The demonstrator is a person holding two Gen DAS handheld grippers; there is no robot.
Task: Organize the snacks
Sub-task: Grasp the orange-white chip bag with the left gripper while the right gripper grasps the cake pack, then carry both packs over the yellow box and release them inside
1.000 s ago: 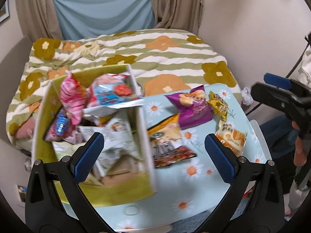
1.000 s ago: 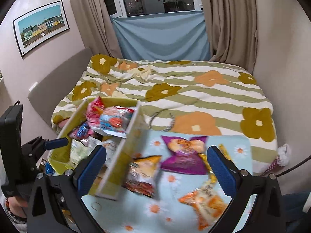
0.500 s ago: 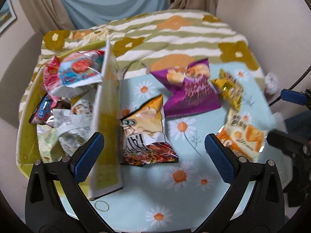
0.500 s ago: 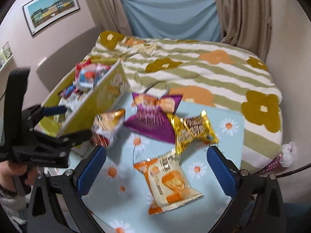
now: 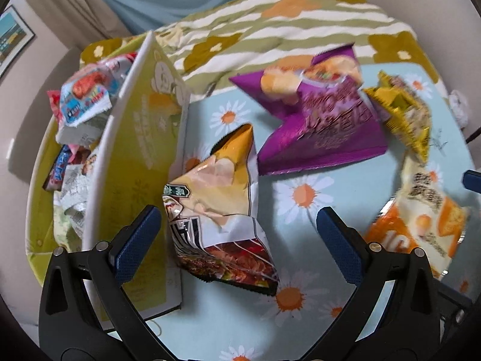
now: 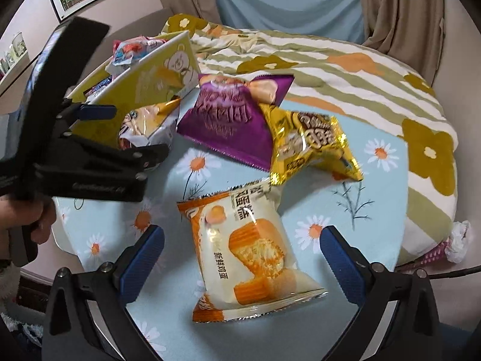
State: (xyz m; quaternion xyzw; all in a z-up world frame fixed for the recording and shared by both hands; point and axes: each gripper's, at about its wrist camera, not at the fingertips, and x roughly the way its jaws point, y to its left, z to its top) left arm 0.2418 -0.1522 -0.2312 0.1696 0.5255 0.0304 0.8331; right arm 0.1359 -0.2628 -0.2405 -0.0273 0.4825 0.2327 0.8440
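Observation:
A yellow-green box (image 5: 135, 162) (image 6: 150, 90) holding several snack packs stands at the table's left. Four packs lie loose on the daisy-print table (image 5: 303, 225): a yellow-and-white chip bag (image 5: 216, 207) (image 6: 144, 126), a purple bag (image 5: 318, 120) (image 6: 228, 117), a gold bag (image 5: 402, 114) (image 6: 309, 147) and an orange-and-white cake pack (image 5: 421, 219) (image 6: 249, 249). My left gripper (image 5: 237, 240) is open, its fingers straddling the chip bag from just above. My right gripper (image 6: 240, 255) is open around the cake pack. The left gripper's fingers (image 6: 99, 111) also appear in the right wrist view beside the chip bag.
Behind the table lies a bed with a striped, flower-print cover (image 6: 345, 60). Curtains (image 6: 399, 9) and a blue cloth (image 6: 285, 0) hang at the back. A person's hand (image 6: 27, 216) holds the left gripper's handle. A cable (image 6: 436, 273) runs at the right table edge.
Both grippers have dropped closer to the table. The left one slid right from over the box to the chip bag; the right one closed in on the cake pack. Both stayed open.

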